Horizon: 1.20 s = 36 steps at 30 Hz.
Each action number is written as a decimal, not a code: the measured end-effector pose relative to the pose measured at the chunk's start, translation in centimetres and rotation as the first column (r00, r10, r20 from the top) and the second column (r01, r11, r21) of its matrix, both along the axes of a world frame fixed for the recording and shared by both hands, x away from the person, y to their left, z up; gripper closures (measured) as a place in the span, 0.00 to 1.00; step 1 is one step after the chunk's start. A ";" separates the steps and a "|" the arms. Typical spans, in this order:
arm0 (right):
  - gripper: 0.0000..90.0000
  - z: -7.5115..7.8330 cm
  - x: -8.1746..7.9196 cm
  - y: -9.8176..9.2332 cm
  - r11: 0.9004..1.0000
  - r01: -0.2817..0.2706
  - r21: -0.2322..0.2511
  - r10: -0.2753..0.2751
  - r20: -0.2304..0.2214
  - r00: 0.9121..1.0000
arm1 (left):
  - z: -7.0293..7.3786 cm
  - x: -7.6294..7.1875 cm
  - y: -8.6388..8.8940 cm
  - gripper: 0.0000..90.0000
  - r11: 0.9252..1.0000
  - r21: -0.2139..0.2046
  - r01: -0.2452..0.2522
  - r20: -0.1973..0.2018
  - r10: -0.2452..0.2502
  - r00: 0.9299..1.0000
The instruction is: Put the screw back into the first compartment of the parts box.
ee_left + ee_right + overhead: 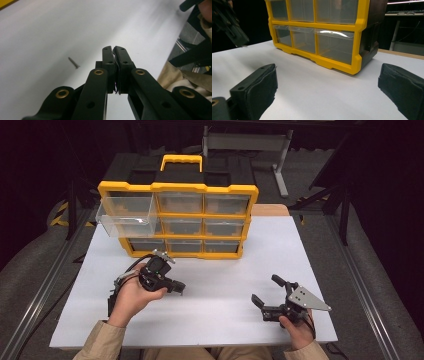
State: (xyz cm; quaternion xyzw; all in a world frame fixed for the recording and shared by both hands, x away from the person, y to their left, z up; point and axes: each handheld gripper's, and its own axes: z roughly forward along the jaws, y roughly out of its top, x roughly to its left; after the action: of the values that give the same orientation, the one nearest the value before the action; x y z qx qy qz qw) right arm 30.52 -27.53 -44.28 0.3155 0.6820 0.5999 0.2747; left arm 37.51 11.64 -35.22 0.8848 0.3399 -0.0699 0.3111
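White table (225, 285), your left gripper (115, 53) pinched shut and empty near a screw (74, 62), your right gripper (266, 293) gaping wide, holding nothing.

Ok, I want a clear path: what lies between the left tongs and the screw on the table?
Nothing. In the left gripper view, a bare stretch of white table separates the shut left tongs from the screw.

Even overhead light, white table (210, 285) bright against dark surroundings. Left gripper view streaked with motion blur. Glare on a clear drawer (337, 33); near jaws soft.
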 end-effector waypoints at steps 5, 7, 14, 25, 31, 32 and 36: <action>0.03 0.0 0.0 0.0 1.000 0.000 0.000 0.000 -0.002 1.000 | 2.9 0.3 -0.4 0.98 0.999 0.025 0.029 -0.004 -0.029 1.000; 0.03 0.0 0.0 0.0 1.000 -0.002 0.002 0.002 -0.002 1.000 | 4.3 0.4 -0.5 0.98 0.998 0.042 0.038 0.004 -0.038 0.999; 0.03 0.0 0.0 0.1 1.000 -0.004 0.002 0.004 -0.004 1.000 | 8.7 0.5 -1.0 0.98 0.998 0.053 0.043 0.036 -0.045 0.998; 0.03 0.0 0.0 0.1 1.000 -0.007 -0.001 0.007 -0.003 1.000 | 13.5 1.3 -0.9 0.98 0.996 0.079 0.029 0.046 -0.033 0.998; 0.03 0.0 0.0 0.0 1.000 -0.004 -0.001 0.004 -0.002 1.000 | 16.1 1.9 -0.4 0.98 0.996 0.092 -0.003 0.063 -0.003 0.998; 0.03 0.0 0.0 0.0 1.000 -0.004 0.001 0.004 -0.002 1.000 | 16.4 1.9 -0.2 0.98 0.996 0.088 -0.005 0.066 0.000 0.998; 0.03 0.0 0.0 0.0 1.000 -0.005 -0.001 0.005 0.000 1.000 | 17.8 2.2 0.4 0.98 0.996 0.085 -0.023 0.083 0.016 0.996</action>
State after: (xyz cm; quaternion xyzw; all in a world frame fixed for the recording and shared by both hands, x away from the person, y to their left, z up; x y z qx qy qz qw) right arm 30.54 -27.53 -44.29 0.3137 0.6831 0.6003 0.2731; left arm 39.73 12.07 -17.42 0.8960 0.3381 -0.0158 0.2873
